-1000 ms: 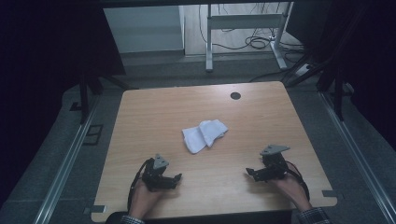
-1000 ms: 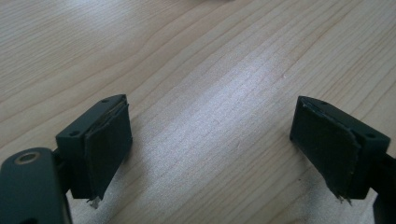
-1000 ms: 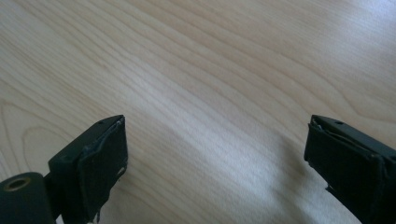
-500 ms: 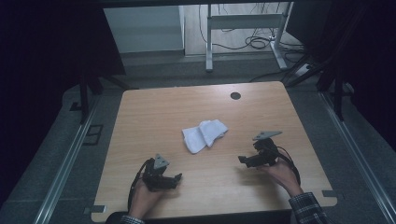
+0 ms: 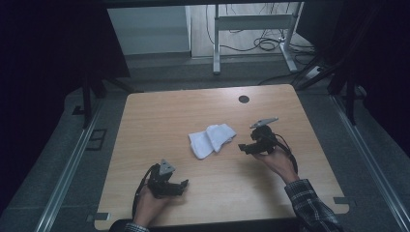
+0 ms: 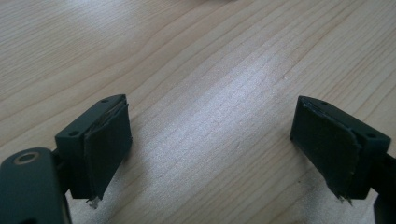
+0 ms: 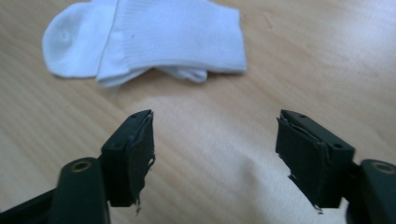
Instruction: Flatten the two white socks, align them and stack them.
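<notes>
At the table's (image 5: 145, 121) middle lie the white socks (image 5: 212, 140), folded over each other, at nine o'clock of the right gripper (image 5: 247, 147). Its jaws have just been closing, yet stand apart with nothing between. The socks look light, soft and limp; pinching the layered cuff edge (image 7: 224, 56) seems best. The right gripper view shows their ribbing; the left gripper (image 6: 210, 154), spread, faces bare wood.
</notes>
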`<action>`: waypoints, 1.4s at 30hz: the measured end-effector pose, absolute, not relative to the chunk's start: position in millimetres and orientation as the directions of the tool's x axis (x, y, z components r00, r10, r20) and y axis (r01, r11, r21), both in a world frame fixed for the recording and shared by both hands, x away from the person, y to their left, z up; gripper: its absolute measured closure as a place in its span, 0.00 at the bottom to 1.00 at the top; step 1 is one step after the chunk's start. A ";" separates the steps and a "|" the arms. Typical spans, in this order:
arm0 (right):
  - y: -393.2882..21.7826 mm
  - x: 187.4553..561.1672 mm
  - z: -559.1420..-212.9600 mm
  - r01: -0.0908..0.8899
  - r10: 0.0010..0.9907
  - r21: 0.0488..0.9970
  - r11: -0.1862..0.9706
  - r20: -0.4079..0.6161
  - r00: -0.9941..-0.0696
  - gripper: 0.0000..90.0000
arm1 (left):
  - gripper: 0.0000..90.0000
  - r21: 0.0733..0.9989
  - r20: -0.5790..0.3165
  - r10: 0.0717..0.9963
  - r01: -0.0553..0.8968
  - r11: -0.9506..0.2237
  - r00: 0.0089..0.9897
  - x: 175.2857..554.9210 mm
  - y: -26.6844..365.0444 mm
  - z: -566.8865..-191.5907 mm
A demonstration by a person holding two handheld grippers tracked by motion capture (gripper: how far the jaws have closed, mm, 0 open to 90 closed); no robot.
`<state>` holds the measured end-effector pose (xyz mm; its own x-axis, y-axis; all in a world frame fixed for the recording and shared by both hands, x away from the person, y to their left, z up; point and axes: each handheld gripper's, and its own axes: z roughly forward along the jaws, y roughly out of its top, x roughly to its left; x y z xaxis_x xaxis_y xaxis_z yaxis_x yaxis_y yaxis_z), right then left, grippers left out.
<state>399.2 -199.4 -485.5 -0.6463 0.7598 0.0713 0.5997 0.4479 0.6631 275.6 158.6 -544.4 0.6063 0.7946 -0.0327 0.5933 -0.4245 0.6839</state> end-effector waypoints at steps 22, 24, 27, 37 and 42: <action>-162.5 471.5 -502.8 0.653 0.786 0.638 0.409 0.118 -0.607 0.69 | 0.14 0.684 -0.033 0.792 0.592 -0.427 0.609 276.2 157.8 -544.3; -161.3 474.6 -507.5 0.651 0.791 0.638 0.410 0.108 -0.603 0.67 | 0.14 0.684 -0.033 0.792 0.592 -0.428 0.610 276.2 157.7 -544.3; -159.7 477.1 -515.0 0.643 0.786 0.639 0.421 0.096 -0.610 0.60 | 0.14 0.681 -0.030 0.790 0.591 -0.433 0.613 276.3 158.0 -544.1; -153.7 475.0 -524.8 0.652 0.779 0.603 0.459 0.081 -0.622 0.90 | 0.14 0.681 -0.030 0.790 0.591 -0.433 0.613 276.2 158.0 -544.1; -152.2 468.3 -505.9 0.659 0.781 0.592 0.464 0.079 -0.620 0.91 | 0.14 0.679 -0.029 0.791 0.593 -0.433 0.611 276.2 157.8 -543.9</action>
